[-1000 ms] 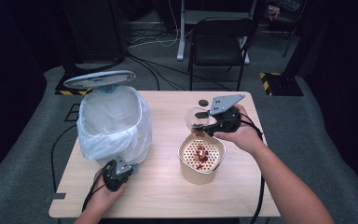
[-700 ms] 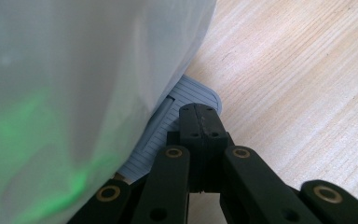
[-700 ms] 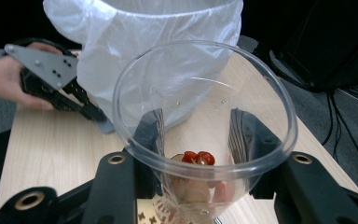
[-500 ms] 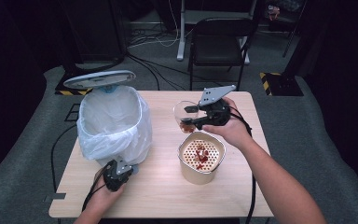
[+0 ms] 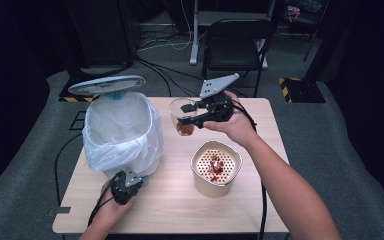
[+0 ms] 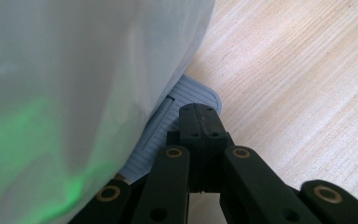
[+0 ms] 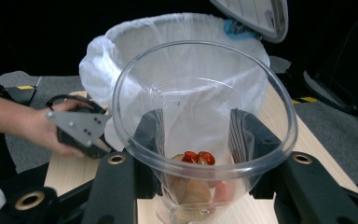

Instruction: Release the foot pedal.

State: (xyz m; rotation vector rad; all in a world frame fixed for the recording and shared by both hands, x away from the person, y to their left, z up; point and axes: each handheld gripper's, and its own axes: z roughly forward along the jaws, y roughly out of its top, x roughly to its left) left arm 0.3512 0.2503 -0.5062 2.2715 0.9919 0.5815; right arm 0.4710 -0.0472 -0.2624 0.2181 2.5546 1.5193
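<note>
My right gripper (image 5: 186, 114) is shut on a clear plastic cup (image 5: 182, 118) and holds it upright above the table, between the bin and the strainer. In the right gripper view the cup (image 7: 205, 93) sits between the two pads, with red and pale food scraps (image 7: 196, 157) at its bottom. The pedal bin, lined with a white bag (image 5: 122, 132), stands at the table's left with its lid (image 5: 107, 85) raised. My left gripper (image 5: 125, 186) is shut, and its tip (image 6: 196, 112) rests on the bin's grey-blue pedal (image 6: 168, 121).
A cream bowl with a perforated strainer (image 5: 216, 167) holding red scraps stands on the wooden table (image 5: 180, 210) right of centre. Behind the table is a black chair (image 5: 237, 45). Cables trail off the table's left and right edges.
My right gripper has carried the cup up and to the left, from beside the strainer bowl towards the bin. The left gripper has stayed on the pedal and the lid has stayed up.
</note>
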